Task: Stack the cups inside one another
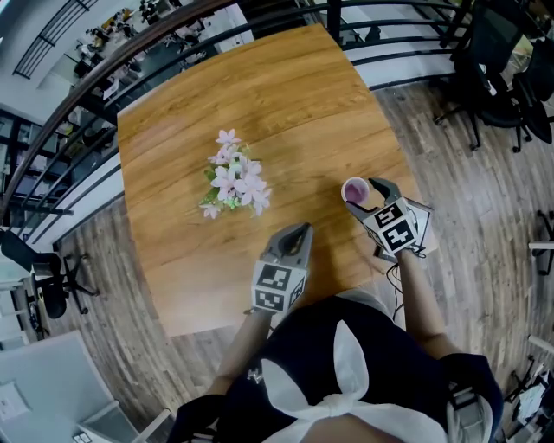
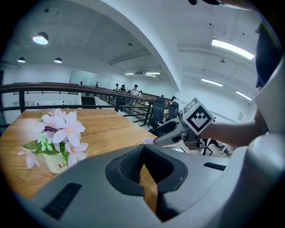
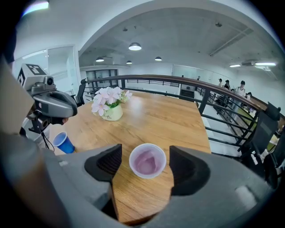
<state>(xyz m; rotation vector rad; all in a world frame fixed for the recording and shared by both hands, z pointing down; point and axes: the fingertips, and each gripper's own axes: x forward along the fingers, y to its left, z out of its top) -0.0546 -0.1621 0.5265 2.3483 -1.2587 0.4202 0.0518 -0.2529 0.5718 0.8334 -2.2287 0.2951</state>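
- As the landmark is needed first, the flower pot (image 1: 232,183) is entered: pale pink blossoms and green leaves in a small cream pot, set upright near the middle of the wooden table (image 1: 286,95).
- Lilac cup (image 3: 147,161): translucent and upright with its mouth up. In the head view it is placed to the right of the flower pot and a little nearer the person, well apart from the pot.
- Right gripper (image 3: 146,153): its jaws are spread wide, one on each side of the lilac cup. The cup is centred between the pads, and a thin strip of table is seen on either side. No pad is pressed on the cup, so nothing is gripped.
- Left gripper (image 2: 143,153): its jaws are brought together at the tips, with only a wedge of table showing behind them and nothing between them. It is held nearer the person than the flower pot, over the table's near edge.
- Blue cup (image 3: 64,142): upright with its mouth up. In the right gripper view it is placed left of the flower pot and nearer the camera, below the left gripper. It is well apart from the lilac cup and touched by neither gripper.
- Dark railing (image 1: 260,26): run along the far side of the table, beyond the flower pot.
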